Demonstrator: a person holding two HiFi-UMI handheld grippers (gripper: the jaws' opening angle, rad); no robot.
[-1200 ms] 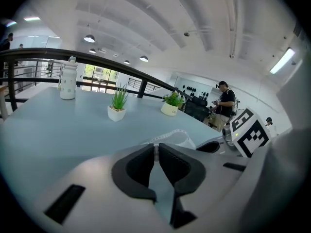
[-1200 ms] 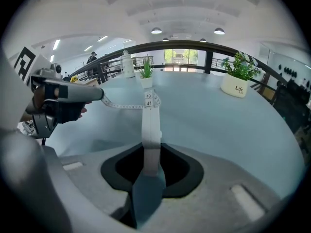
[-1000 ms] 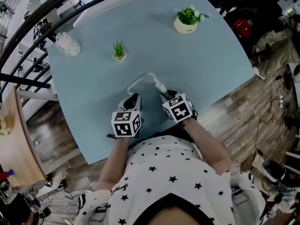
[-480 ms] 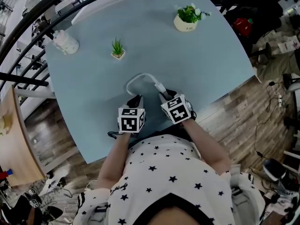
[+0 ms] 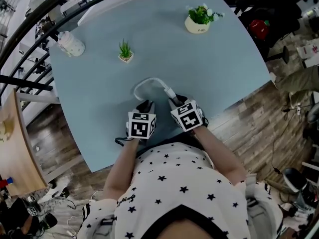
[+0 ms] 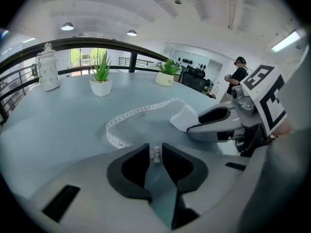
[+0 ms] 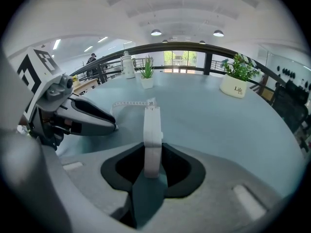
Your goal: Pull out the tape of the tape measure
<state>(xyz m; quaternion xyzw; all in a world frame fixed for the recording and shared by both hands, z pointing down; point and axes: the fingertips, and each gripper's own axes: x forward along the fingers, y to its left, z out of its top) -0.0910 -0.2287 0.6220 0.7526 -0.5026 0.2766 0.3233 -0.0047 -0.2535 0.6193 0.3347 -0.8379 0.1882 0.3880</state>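
Observation:
The white tape measure case [image 7: 152, 139] stands on edge between the jaws of my right gripper [image 7: 152, 155], which is shut on it. Its white tape [image 5: 143, 84] curves out to the left in a loop on the blue table [image 5: 209, 68]. The loop [image 6: 138, 113] runs back to my left gripper [image 6: 154, 152]. The small end tab [image 6: 154, 154] sits between those jaws, which have just been opening and show a thin gap on each side. Both grippers rest low at the table's near edge, side by side: left gripper [image 5: 145, 105], right gripper [image 5: 174, 100].
A small spiky plant in a white pot [image 5: 126, 53] stands beyond the tape. A larger potted plant [image 5: 199, 20] is at the far right and a white bottle [image 5: 70, 45] at the far left. A person [image 6: 239, 74] stands far behind the table.
My left gripper has sunk a little, shifted slightly right and turned. The tape loop has drawn tighter. The right gripper and the case have not moved.

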